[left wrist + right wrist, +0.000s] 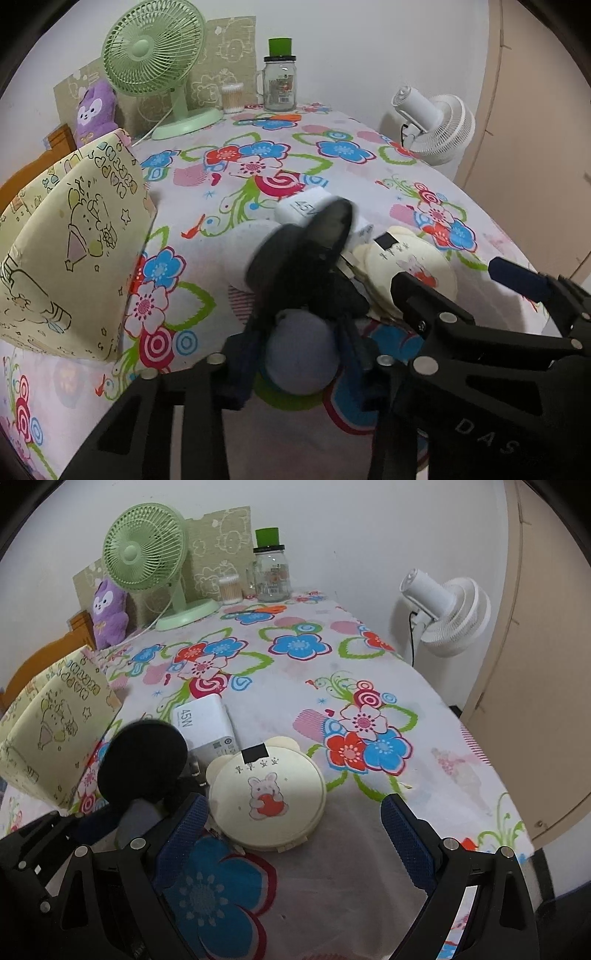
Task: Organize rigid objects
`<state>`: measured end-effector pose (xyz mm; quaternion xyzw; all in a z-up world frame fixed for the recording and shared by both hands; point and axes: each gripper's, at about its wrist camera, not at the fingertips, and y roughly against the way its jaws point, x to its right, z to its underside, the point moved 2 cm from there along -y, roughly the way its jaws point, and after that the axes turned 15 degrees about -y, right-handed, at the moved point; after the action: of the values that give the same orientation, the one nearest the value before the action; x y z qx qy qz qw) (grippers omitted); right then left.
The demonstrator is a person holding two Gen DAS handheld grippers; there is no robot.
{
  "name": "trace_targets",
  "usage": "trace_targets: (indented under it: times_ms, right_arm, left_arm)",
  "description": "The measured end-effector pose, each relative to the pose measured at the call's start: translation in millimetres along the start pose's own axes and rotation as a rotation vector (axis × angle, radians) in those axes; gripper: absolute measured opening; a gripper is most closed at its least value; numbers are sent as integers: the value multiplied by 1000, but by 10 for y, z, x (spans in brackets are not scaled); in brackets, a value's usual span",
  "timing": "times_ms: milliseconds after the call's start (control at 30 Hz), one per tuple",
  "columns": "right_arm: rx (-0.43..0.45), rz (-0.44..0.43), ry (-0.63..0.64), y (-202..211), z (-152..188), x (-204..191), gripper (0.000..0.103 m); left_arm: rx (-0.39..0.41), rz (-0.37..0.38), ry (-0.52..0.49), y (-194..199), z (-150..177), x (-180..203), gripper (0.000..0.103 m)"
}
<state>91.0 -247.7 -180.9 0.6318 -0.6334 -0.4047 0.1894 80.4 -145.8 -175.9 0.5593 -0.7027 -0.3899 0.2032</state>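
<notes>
A black round disc (299, 243) on a thick grey handle (301, 354) tilts up off the flowered tablecloth (332, 147). My left gripper (301, 354) is shut on that handle, its blue pads pressing both sides. The same disc (142, 760) shows in the right wrist view. A cream round box with a rabbit picture (266, 797) lies flat beside it. My right gripper (295, 834) is open, its fingers either side of the box's near edge and not touching it. A white 45W charger (207, 723) lies just behind the disc and the box.
A cream cartoon-print fabric bin (74, 240) stands at the left. At the back are a green fan (155, 48), a purple plush (94, 110), a cotton-swab tub (232, 98) and a glass jar with a green lid (280, 85). A white fan (436, 122) stands past the table's right edge.
</notes>
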Motion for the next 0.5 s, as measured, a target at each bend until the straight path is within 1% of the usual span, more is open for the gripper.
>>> trace_targets:
  times_ms: [67,133,267,500]
  right_arm:
    - [-10,-15,-13,-40,-19,-11,97]
    - [-20,-14,-18,-97,-40,-31,97]
    - [-32,-11,-33,-183,-88,-65,97]
    - [-31,15,-28,-279,-162,-98,97]
  left_arm:
    - [1,5,12,-17,-19,-33,33]
    - [7,-10,12,-38,-40,-59,30]
    - [14,-21,22,-89,-84,-128,27]
    - [17,-42,13,-140,-132,-188,27]
